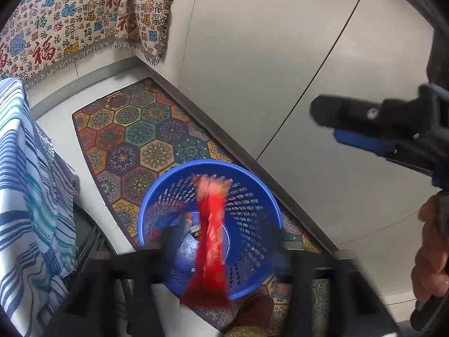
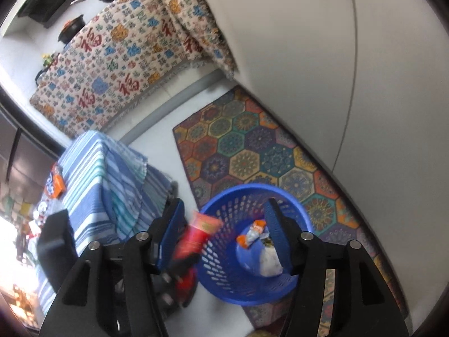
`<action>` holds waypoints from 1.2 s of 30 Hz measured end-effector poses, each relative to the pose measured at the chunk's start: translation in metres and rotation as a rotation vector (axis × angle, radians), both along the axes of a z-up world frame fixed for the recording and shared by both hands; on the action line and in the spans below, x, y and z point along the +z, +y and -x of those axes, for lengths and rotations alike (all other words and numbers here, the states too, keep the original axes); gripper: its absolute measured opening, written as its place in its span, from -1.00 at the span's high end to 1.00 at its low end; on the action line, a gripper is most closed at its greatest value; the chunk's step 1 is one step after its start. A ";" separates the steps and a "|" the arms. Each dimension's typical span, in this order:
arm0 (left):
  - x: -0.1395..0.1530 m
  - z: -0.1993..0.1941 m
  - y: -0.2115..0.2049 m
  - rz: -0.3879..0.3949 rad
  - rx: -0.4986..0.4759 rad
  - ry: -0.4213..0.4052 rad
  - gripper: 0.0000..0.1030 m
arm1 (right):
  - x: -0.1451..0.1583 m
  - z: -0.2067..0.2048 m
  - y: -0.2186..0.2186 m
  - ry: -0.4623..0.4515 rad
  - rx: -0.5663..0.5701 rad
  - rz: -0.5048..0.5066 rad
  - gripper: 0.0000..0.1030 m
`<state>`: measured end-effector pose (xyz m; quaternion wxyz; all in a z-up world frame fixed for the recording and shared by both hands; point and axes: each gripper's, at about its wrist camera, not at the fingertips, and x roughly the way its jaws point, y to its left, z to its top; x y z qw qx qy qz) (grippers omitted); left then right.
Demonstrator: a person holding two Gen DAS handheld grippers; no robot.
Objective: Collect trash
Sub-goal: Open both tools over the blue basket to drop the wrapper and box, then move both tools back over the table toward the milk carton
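On my far left hangs the blue and white striped cloth (image 1: 28, 196), which has no part in the coming move. My left hand-held gripper (image 1: 224, 240) points steeply down, and its two dark fingers, much blurred, stand apart with the long red plastic snack packet (image 1: 212, 224) between them. As far as I can see, the pads do not press on it, so I judge that the packet is loose and on its way down. Its long axis runs straight away from me, from the gap of the fingers toward the round blue perforated plastic basket (image 1: 252, 205), which stands directly below and just ahead on the hexagon-patterned colourful rug (image 1: 140, 134). In the right wrist view the same packet shows over the left rim of the basket and not over its middle, so it could perhaps catch on the rim. I cannot tell this for sure through the blur. At the bottom of the basket lie already an orange and white wrapper (image 2: 251, 234) and a crumpled white bag (image 2: 269, 258). My right hand-held gripper (image 2: 223, 229) hangs above the basket to the right of the packet, with its blue pads apart and nothing between them. The left hand is clearly the nearer one to the packet.
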<state>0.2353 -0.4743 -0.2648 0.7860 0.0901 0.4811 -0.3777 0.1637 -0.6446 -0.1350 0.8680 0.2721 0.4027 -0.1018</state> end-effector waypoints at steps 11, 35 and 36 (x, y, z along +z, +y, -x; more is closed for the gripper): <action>0.037 0.015 0.025 0.049 0.034 -0.056 -0.38 | 0.028 0.006 0.003 -0.084 -0.075 0.149 -0.39; 0.081 0.047 0.341 -0.101 0.350 -0.160 -0.39 | 0.022 -0.065 0.309 -0.115 0.699 0.299 -0.54; 0.079 0.046 0.350 -0.103 0.360 -0.158 -0.39 | 0.016 -0.067 0.322 -0.096 0.721 0.328 -0.54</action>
